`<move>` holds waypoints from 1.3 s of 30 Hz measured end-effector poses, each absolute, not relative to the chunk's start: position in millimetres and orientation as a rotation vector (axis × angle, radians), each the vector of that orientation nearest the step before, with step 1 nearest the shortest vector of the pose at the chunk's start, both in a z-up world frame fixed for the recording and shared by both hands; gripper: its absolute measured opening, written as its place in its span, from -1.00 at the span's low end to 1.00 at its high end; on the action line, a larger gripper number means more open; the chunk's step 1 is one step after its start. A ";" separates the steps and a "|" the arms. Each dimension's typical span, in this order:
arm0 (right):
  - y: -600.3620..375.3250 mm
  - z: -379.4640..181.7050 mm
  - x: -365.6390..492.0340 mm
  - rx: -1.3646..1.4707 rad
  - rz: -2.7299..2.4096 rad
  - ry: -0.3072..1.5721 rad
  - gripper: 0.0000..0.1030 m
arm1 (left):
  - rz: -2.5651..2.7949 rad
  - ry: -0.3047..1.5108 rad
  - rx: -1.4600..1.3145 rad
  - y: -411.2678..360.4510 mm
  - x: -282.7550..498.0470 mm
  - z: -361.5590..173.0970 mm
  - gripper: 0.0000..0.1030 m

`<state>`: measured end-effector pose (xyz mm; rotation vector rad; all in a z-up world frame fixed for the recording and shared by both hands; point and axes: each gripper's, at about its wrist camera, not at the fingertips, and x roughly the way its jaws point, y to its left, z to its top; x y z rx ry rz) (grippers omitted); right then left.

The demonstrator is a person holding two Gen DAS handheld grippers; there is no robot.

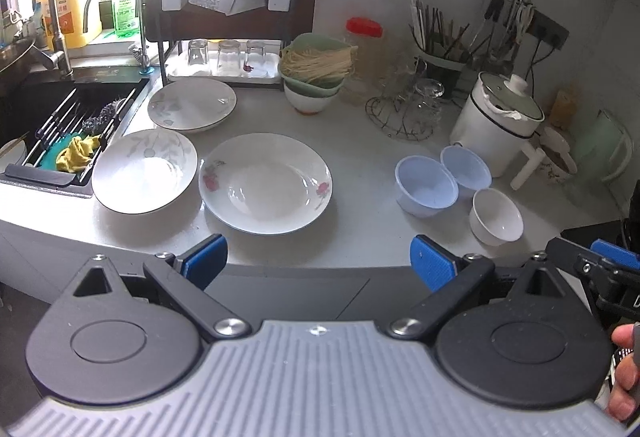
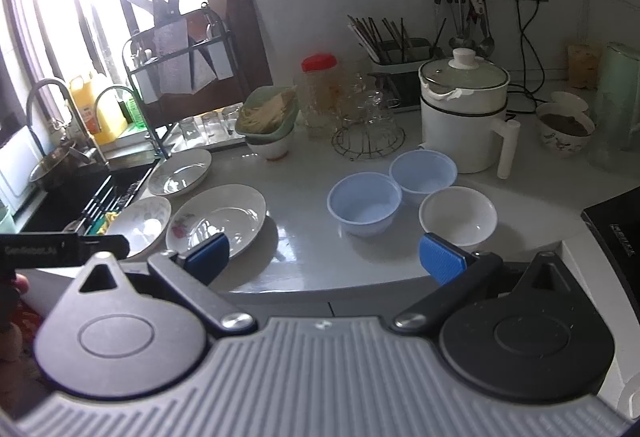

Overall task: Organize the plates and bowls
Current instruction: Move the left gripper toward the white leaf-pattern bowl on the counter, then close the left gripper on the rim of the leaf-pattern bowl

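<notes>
Three plates on the bench [image 1: 360,237] in left wrist view: rose plate [image 1: 266,183] centre, leaf plate [image 1: 145,170] touching it by the sink, third plate [image 1: 192,105] behind. Left claw [image 1: 318,263] apart, empty. Glazed ceramic, prob. heavy, slick, chippable; grip at rim.

Right wrist view: two blue bowls [image 2: 364,203] [image 2: 423,171] + white bowl [image 2: 458,215], clustered. Right claw [image 2: 324,257] apart, empty. Blue ones look like light plastic; pinch wall at rim.

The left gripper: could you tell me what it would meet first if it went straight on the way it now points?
Probably the pink-flowered plate. The left gripper is open, holding nothing, back from the counter edge, and that plate lies nearest between its fingers. Depth is uncertain under the fisheye, so it might pass above the plate.
</notes>
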<state>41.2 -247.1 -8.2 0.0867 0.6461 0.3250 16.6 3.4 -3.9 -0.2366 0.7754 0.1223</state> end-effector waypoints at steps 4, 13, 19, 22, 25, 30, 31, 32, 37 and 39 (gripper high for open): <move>-241.1 -7.6 44.0 0.085 0.350 0.642 1.00 | 0.123 0.780 -0.239 5.2 19.6 -3.8 0.93; -229.0 -5.5 47.3 0.084 0.354 0.635 1.00 | 0.110 0.787 -0.241 20.4 31.9 -3.6 0.93; -209.1 -8.9 57.6 0.121 0.313 0.625 0.99 | 0.087 0.784 -0.222 48.4 51.6 -2.4 0.93; -193.7 -6.3 61.4 0.123 0.302 0.613 0.99 | 0.073 0.788 -0.212 62.9 61.8 -2.3 0.93; -176.8 -8.7 66.3 0.128 0.297 0.619 0.99 | 0.059 0.807 -0.209 81.0 74.0 -5.4 0.93; -147.5 -12.2 80.9 0.150 0.261 0.642 0.98 | 0.072 0.817 -0.163 119.4 88.7 -9.0 0.93; -140.6 -12.5 83.0 0.148 0.261 0.643 0.98 | 0.072 0.818 -0.164 128.6 91.1 -10.0 0.93; -134.2 -12.8 84.7 0.144 0.261 0.646 0.98 | 0.070 0.817 -0.161 136.4 93.7 -10.8 0.93; -93.4 -15.3 93.9 0.108 0.285 0.667 0.98 | 0.068 0.820 -0.171 176.0 106.3 -19.5 0.93; -79.3 -15.6 98.3 0.101 0.290 0.676 0.98 | 0.069 0.820 -0.184 191.2 111.4 -22.9 0.93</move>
